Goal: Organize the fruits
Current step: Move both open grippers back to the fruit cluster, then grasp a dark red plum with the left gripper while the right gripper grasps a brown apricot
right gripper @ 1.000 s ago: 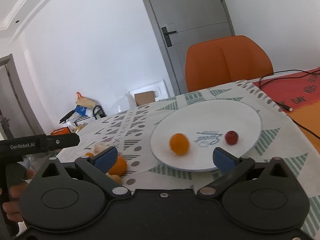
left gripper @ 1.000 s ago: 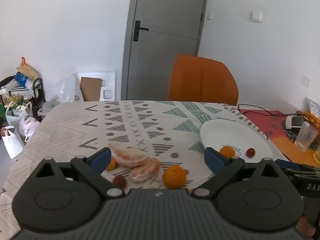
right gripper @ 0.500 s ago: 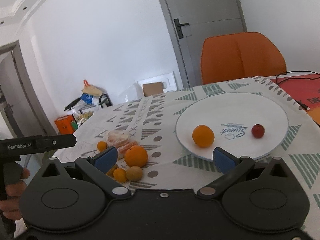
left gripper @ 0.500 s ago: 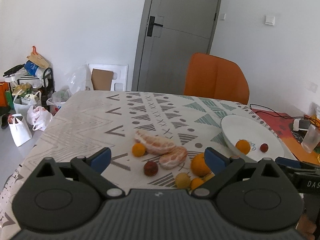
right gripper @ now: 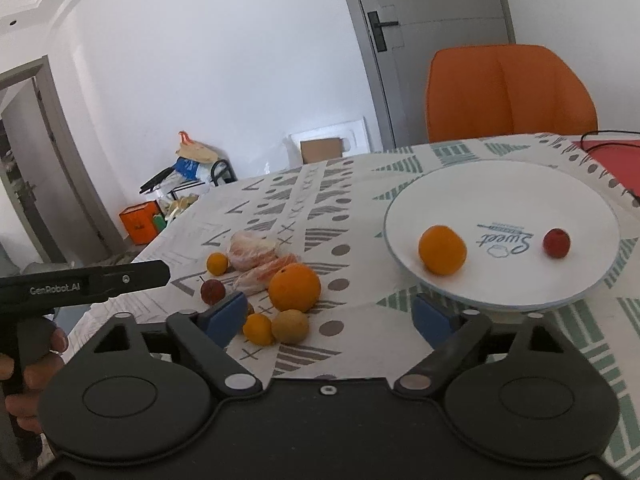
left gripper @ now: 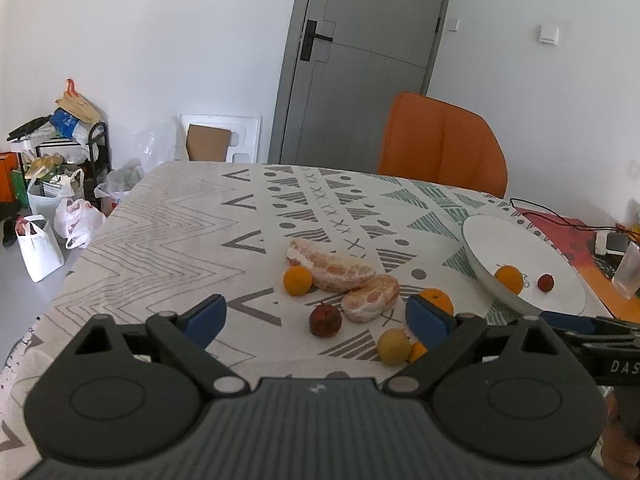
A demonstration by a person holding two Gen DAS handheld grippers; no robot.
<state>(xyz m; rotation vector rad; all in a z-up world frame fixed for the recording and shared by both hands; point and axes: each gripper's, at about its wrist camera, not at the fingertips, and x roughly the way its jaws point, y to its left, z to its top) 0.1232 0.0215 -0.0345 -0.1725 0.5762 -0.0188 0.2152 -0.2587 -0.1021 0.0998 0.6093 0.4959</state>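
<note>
A white plate (right gripper: 560,192) holds an orange (right gripper: 442,250) and a small red fruit (right gripper: 556,243); the plate shows in the left wrist view (left gripper: 516,240) too. On the patterned tablecloth lie two peeled citrus pieces (left gripper: 332,268), a small orange (left gripper: 297,280), a red fruit (left gripper: 325,320), a yellow fruit (left gripper: 394,346) and a big orange (right gripper: 294,287). My left gripper (left gripper: 316,316) is open and empty, just short of the pile. My right gripper (right gripper: 330,314) is open and empty, near the plate's front rim.
An orange chair (left gripper: 442,144) stands at the table's far side. A clear cup (left gripper: 630,268), cables and a red mat (left gripper: 560,228) lie at the right edge. Bags and a cluttered rack (left gripper: 52,184) stand on the floor at the left.
Both grippers have pulled back and swung left. The fruit pile has come into fuller view. An orange now rests on the plate. Both jaws stay open.
</note>
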